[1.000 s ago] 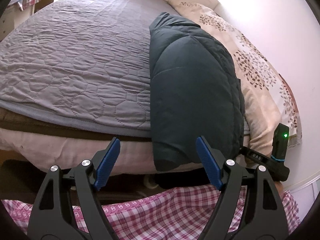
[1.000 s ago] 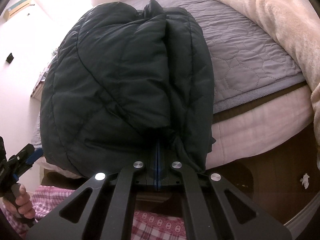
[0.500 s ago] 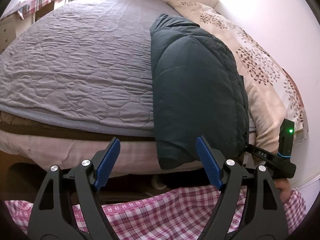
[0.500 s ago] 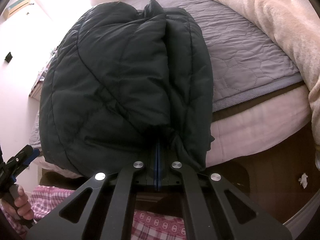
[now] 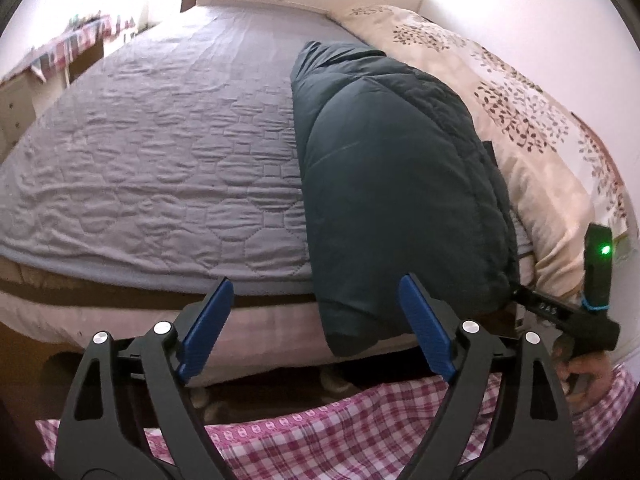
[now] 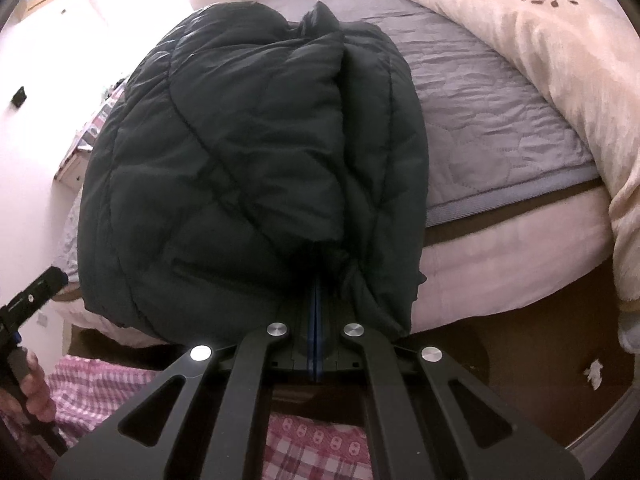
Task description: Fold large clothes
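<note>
A dark teal quilted puffer jacket (image 5: 396, 184) lies folded lengthwise on the bed, its near end hanging over the mattress edge. It fills the right wrist view (image 6: 256, 160). My left gripper (image 5: 316, 320) is open and empty, its blue pads (image 5: 426, 328) just short of the jacket's hanging end. My right gripper (image 6: 316, 300) is shut on the jacket's near edge, and the fabric bunches around its tips. The right gripper's body (image 5: 568, 312) shows at the right of the left wrist view.
The bed has a grey quilted cover (image 5: 160, 168). A cream leaf-print duvet (image 5: 520, 112) is piled along the wall side. The mattress edge (image 6: 520, 252) and brown floor (image 6: 520, 352) lie below. A desk with a checked cloth (image 5: 60, 52) stands at far left.
The left wrist view has risen and tilted a little, showing more of the bed and headboard. The right gripper has stayed shut on the jacket; the jacket has hardly moved.
</note>
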